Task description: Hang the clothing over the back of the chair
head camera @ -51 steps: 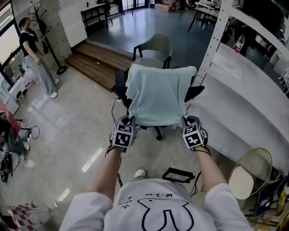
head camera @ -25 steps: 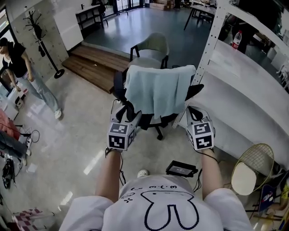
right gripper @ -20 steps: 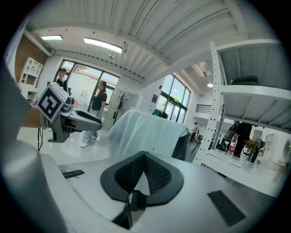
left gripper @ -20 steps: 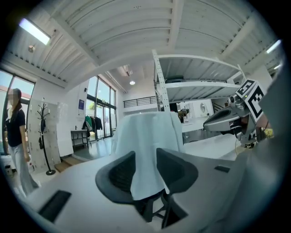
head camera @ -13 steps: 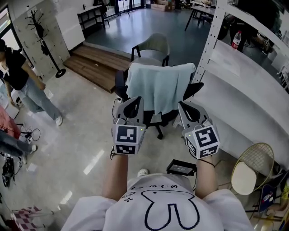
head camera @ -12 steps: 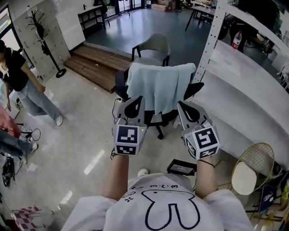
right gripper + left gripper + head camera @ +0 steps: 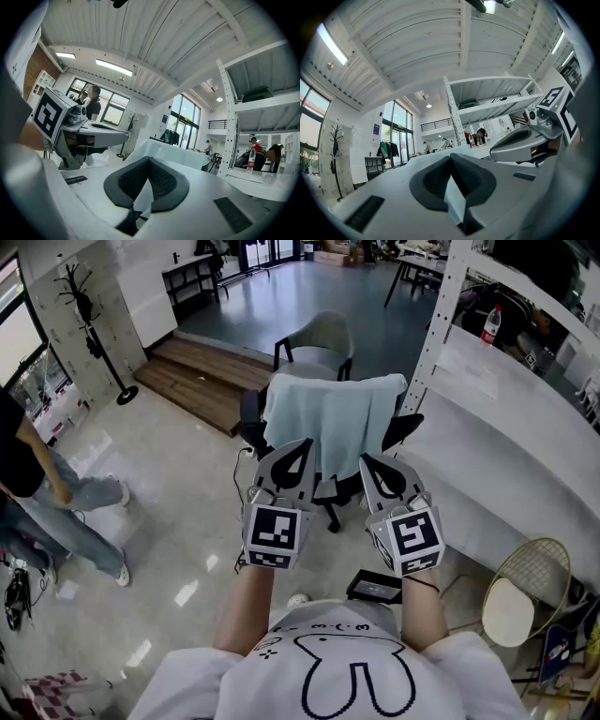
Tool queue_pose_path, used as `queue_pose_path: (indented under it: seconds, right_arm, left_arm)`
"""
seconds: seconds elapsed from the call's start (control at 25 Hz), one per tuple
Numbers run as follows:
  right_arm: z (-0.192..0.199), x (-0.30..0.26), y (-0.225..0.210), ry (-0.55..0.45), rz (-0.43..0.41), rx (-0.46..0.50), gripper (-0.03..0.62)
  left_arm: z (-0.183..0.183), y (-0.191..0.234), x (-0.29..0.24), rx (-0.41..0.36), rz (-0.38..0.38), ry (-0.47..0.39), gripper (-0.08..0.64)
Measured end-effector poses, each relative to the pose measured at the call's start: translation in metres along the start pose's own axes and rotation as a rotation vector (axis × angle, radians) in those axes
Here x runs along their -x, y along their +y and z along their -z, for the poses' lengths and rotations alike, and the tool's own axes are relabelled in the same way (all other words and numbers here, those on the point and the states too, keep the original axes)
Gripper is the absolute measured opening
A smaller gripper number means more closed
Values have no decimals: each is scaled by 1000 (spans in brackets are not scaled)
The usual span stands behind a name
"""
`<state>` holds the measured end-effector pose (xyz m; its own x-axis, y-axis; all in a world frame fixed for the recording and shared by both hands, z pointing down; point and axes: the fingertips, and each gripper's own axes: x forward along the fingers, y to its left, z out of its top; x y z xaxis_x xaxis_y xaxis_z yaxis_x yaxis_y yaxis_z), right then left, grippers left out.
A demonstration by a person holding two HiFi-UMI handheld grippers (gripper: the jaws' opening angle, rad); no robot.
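My left gripper and right gripper are both clenched on nothing and held level, side by side. The pale blue-green cloth garment lies draped over the back of the black swivel office chair, straight ahead beyond my fingertips. Its width runs crosswise, and neither hand is clearly nearer.

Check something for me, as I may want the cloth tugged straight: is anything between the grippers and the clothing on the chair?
Nothing visible does. The light blue clothing hangs over the back of the chair, and the left gripper and right gripper, both shut and empty, face it with only open air between.
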<state>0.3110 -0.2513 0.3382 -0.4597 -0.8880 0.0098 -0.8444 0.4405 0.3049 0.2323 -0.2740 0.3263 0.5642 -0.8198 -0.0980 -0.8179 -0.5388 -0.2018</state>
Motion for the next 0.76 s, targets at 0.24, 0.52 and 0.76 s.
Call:
queue_pose_path:
  seconds: [0.24, 0.52, 0.76]
  right_arm:
    - [0, -10, 8, 8, -10, 0, -6]
    - [-1, -18, 12, 11, -7, 20, -6]
    - [-9, -26, 14, 7, -21, 42, -6]
  left_arm:
    - [-3, -1, -4, -7, 25, -9, 25]
    - [-5, 1, -5, -6, 50, -21, 25]
    - [-13, 7, -9, -10, 59, -38, 25]
